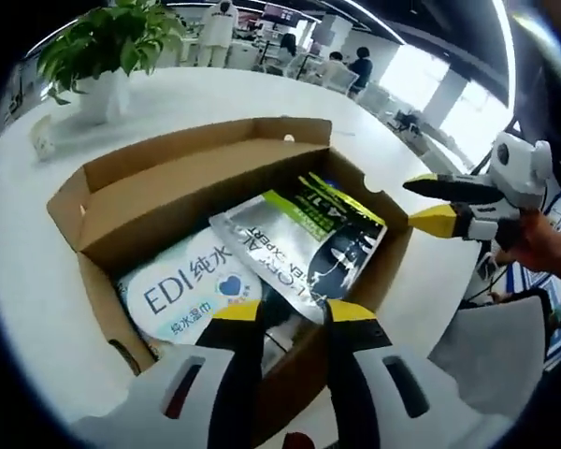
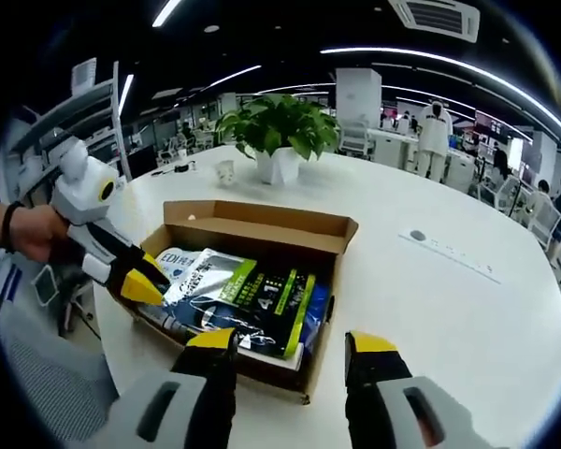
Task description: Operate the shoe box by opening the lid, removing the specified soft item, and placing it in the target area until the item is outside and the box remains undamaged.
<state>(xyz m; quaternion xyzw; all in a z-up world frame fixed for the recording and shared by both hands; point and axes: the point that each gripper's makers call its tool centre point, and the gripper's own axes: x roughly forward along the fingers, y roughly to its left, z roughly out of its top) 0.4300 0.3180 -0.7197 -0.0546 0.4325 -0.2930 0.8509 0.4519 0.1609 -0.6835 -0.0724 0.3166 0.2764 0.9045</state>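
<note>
Lid open, the shoe box (image 2: 262, 245) on the white worktop (image 2: 430, 281) holds the silver-green pouch (image 1: 304, 243); the left claw (image 1: 294, 313), parted and empty, hovers nearest, the right claw (image 2: 290, 344) also released.

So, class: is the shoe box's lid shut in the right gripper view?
No, the shoe box stands open, lid folded back, with packets showing inside.

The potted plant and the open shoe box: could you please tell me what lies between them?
In the right gripper view, bare white table lies between the potted plant and the shoe box.
</note>
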